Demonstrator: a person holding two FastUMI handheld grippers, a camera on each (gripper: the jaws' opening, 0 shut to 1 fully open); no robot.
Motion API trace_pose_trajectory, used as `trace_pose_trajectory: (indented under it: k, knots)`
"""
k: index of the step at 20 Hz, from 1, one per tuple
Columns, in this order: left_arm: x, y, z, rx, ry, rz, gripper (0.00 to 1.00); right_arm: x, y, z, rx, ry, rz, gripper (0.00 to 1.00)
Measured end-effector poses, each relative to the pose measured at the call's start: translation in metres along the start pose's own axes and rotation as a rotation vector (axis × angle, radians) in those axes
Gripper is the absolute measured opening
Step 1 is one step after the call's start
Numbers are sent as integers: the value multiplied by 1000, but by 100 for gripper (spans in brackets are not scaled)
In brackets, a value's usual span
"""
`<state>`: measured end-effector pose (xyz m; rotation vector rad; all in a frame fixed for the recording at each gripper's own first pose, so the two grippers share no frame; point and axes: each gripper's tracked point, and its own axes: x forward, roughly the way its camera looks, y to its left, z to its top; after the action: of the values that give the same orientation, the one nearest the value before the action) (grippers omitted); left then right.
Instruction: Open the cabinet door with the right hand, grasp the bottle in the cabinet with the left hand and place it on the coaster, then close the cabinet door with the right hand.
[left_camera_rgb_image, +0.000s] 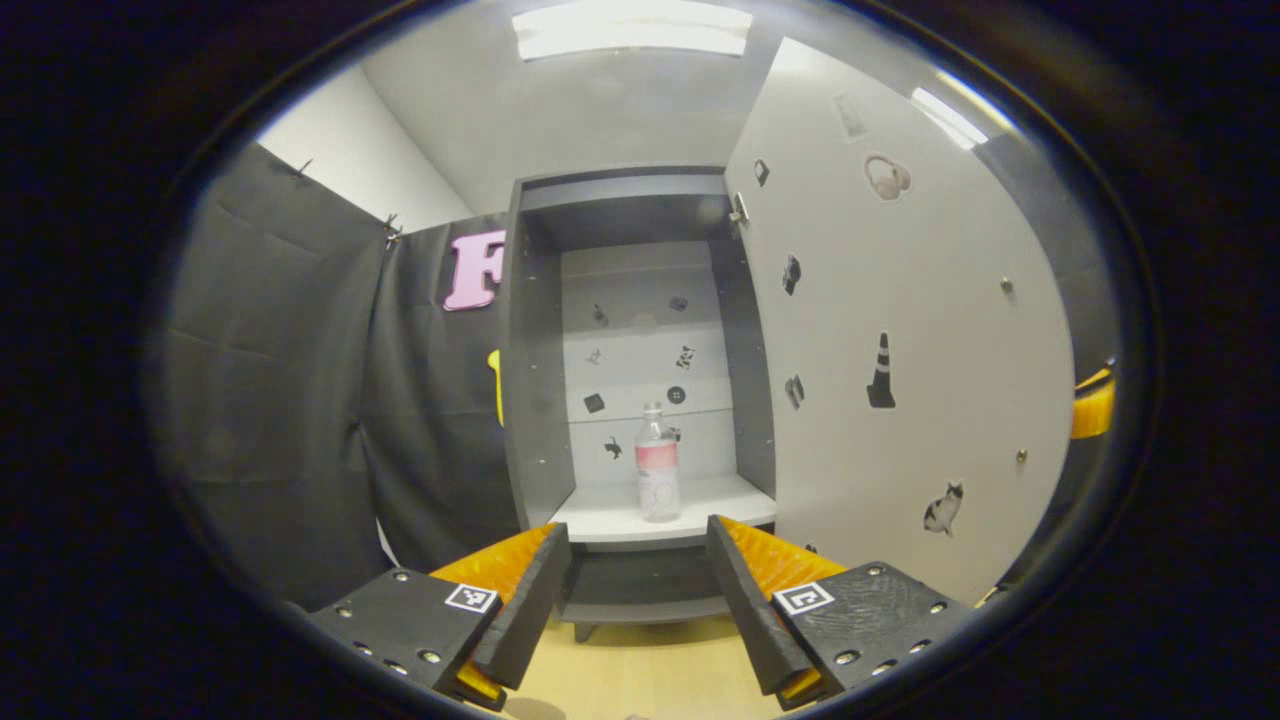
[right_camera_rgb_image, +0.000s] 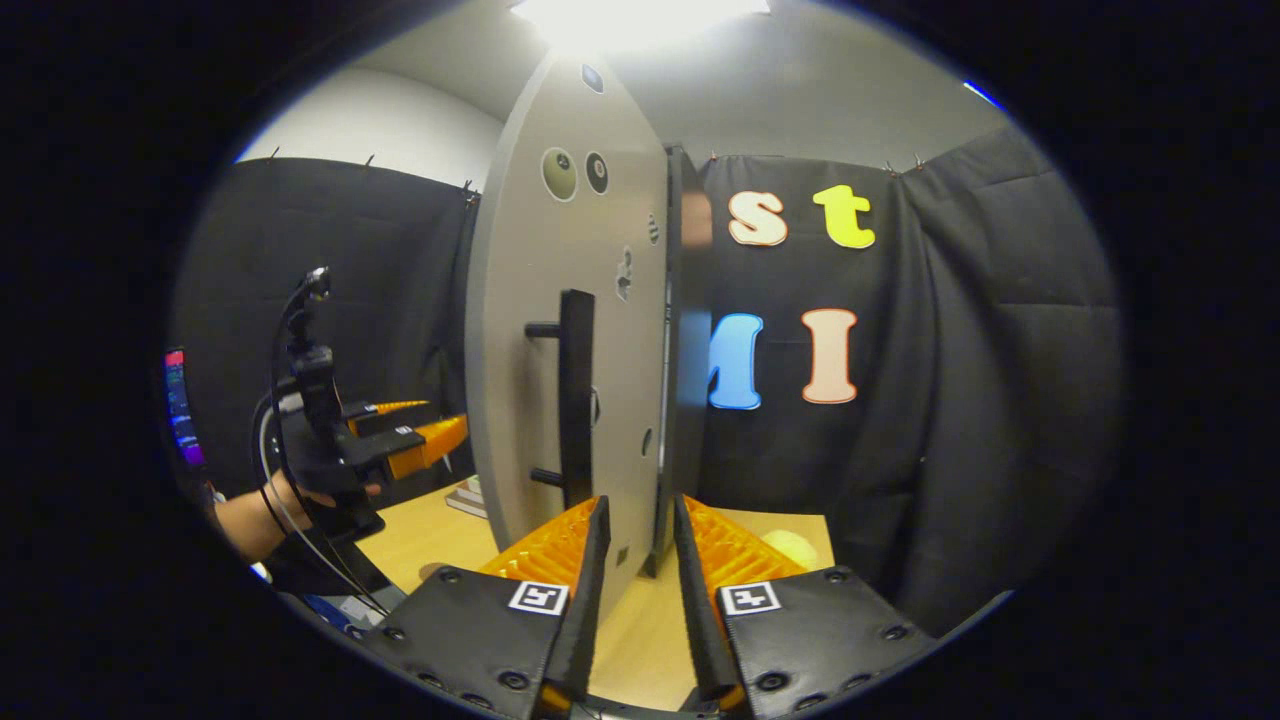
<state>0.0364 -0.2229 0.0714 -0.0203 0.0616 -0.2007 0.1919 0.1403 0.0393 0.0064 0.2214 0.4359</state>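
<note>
The grey cabinet stands open, its door swung out to the right. Inside, a clear bottle with a pink label stands upright on the white shelf. My left gripper is open and empty, pointing at the bottle from a distance in front of the cabinet. In the right gripper view, the door shows its outer face with the black bar handle. My right gripper is narrowly open just short of the door, holding nothing. A pale round coaster lies on the table right of the cabinet.
The wooden table runs under both grippers. A hand holds the left gripper left of the door. A small stack of books lies on the table near the door's foot. Black cloth walls close in the booth.
</note>
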Motion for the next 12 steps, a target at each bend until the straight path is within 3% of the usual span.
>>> trace_pose_trajectory:
  k: [3, 6, 12]
  knots:
    - [36, -3, 3, -21, 7, -13, 82, -3, -32, -21, -37, 22, -121, 96]
    - [77, -1, 8, -27, -6, -29, 82, 0, -58, -45, -41, 64, -214, 98]
    - [155, -1, 10, 12, -3, -79, 82, 12, -93, -55, 39, 70, -397, 97]
